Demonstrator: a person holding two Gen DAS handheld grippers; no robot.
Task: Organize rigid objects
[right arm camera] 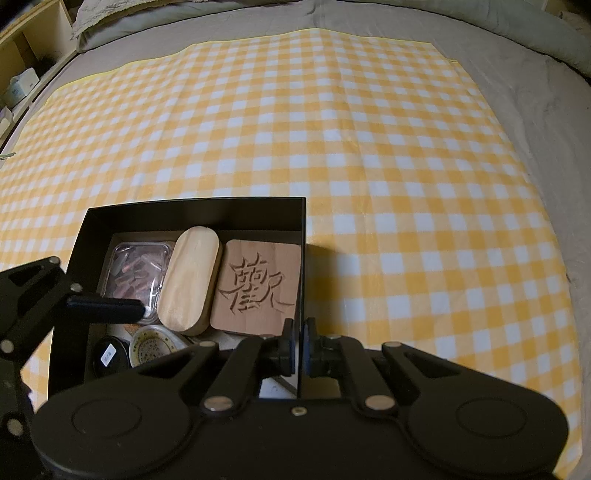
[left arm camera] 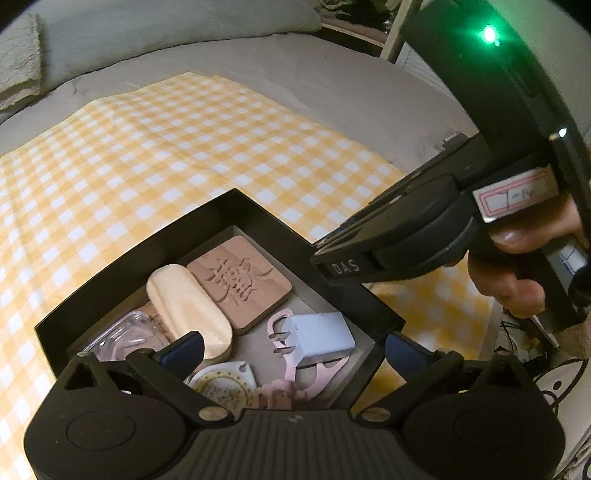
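Note:
A black box (left arm camera: 221, 206) (right arm camera: 192, 212) sits on the yellow checked cloth and holds a carved brown wooden tile (left arm camera: 240, 284) (right arm camera: 256, 286), a pale wooden oval block (left arm camera: 188, 314) (right arm camera: 190, 278), a clear case of small brown pieces (right arm camera: 136, 269) (left arm camera: 122, 338), a white charger plug (left arm camera: 317, 334), a pink clip (left arm camera: 291, 365), a round patterned tin (left arm camera: 225, 391) (right arm camera: 155, 343) and a small black round tin (right arm camera: 109, 356). My left gripper (left arm camera: 293, 349) is open above the box's near end. My right gripper (right arm camera: 300, 345) is shut on the box's right wall.
The checked cloth (right arm camera: 369, 147) covers a grey bed (right arm camera: 535, 110). Pillows (left arm camera: 147, 33) lie at the far edge. A wooden shelf (right arm camera: 22, 74) stands at the far left. Cables (left arm camera: 524, 343) lie off the bed's right edge.

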